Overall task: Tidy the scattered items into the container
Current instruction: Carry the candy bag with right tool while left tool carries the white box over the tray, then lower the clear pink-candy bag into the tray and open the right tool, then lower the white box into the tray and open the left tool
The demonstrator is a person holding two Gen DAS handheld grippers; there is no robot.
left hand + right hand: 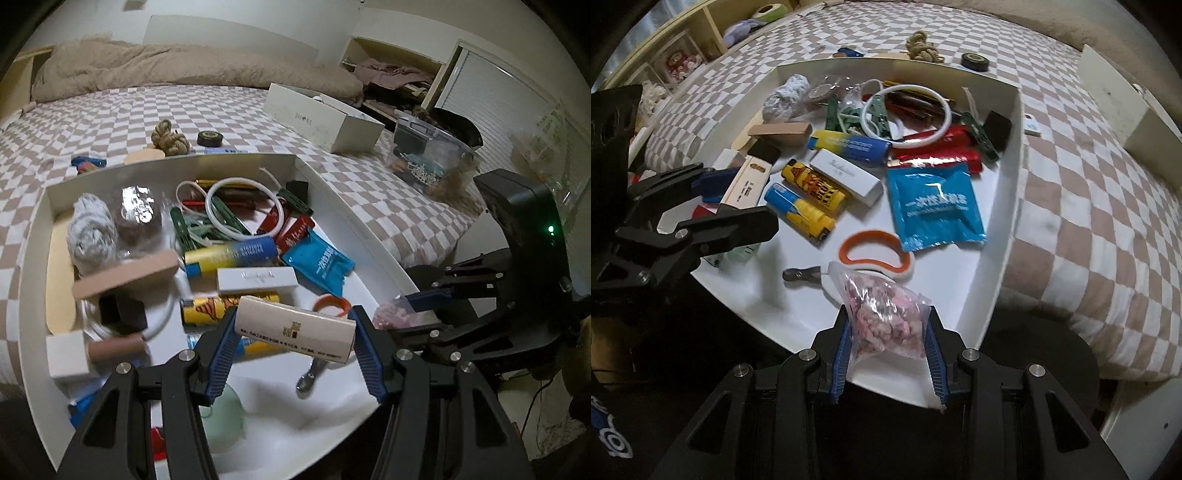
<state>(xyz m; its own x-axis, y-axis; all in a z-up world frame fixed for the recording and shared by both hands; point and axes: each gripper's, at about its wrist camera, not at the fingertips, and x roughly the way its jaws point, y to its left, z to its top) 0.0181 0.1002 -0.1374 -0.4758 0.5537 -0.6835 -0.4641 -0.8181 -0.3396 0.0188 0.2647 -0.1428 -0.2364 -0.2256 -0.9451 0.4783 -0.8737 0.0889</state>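
The white tray [1012, 206] lies on the checkered bed [1089, 192] and is crowded. Along its far wall sit a grey cloth bundle [785, 98], a white ring [905, 114] and green clips [877, 110]. Mid-tray lie lighters [812, 182], a white box [849, 175] and a blue sachet [934, 206]; nearer the front edge are an orange band [873, 247] and nail clippers [801, 275].

The left gripper [293, 332] clamps a beige card box [295, 325] over the tray's near part. The right gripper [886, 332] pinches a clear bag of pink bits [882, 314] at the tray's front edge.

Beyond the far wall, on the bed, rest a rope knot [921, 46] and a tape roll [975, 61]. A white shoebox [325, 118] stands further off.
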